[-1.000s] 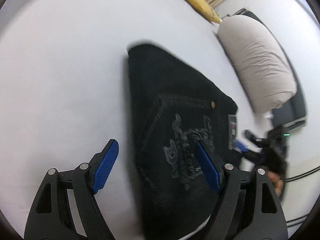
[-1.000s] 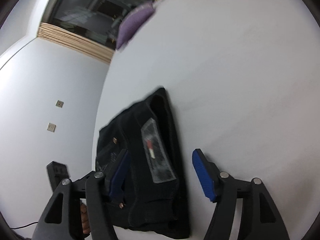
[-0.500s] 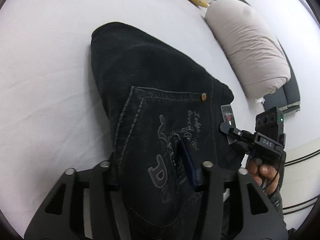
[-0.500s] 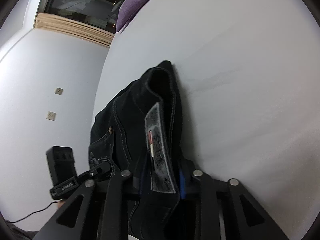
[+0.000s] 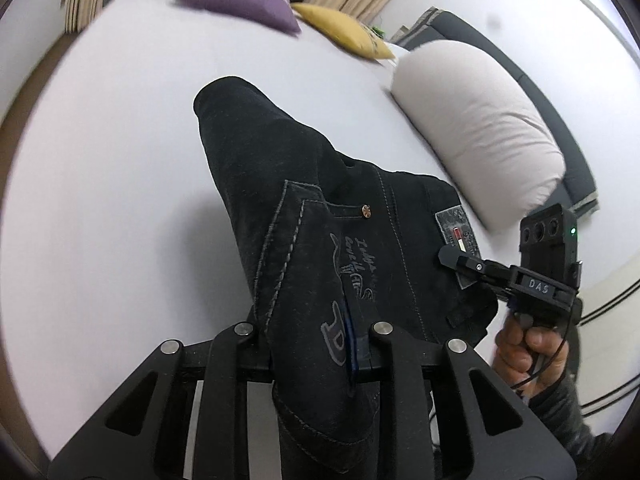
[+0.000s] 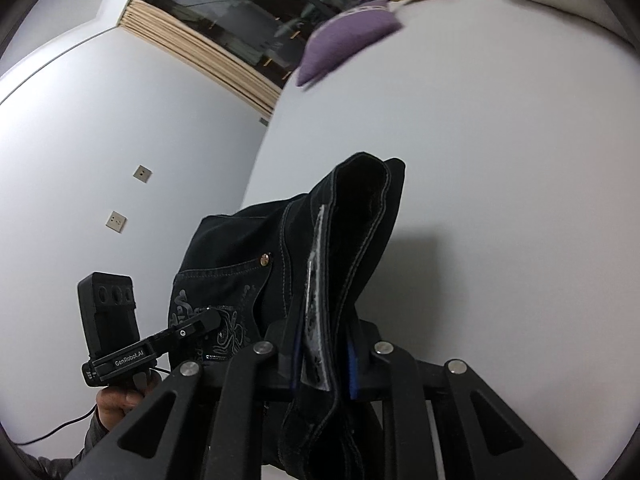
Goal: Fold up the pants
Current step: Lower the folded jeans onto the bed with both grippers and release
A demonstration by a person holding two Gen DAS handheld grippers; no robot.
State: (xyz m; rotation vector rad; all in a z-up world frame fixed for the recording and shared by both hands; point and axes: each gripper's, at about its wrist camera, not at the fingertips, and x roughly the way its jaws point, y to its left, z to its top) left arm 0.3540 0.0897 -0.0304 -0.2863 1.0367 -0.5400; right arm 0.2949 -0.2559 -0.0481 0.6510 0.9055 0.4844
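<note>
The black folded pants with grey stitching and an embroidered back pocket are lifted off the white bed. My left gripper is shut on the pocket side of the pants. My right gripper is shut on the waistband edge of the pants by the grey label patch. The far folded end hangs toward the bed. Each gripper shows in the other's view, the right one at the label, the left one at the pocket.
A purple cushion and a yellow cushion lie at the far end of the bed. A beige bolster pillow lies on the right side. A white wall and a dark window are to the left.
Both grippers went from open over the flat pants to shut on them, then lifted them off the bed. The views tilted up toward the cushions.
</note>
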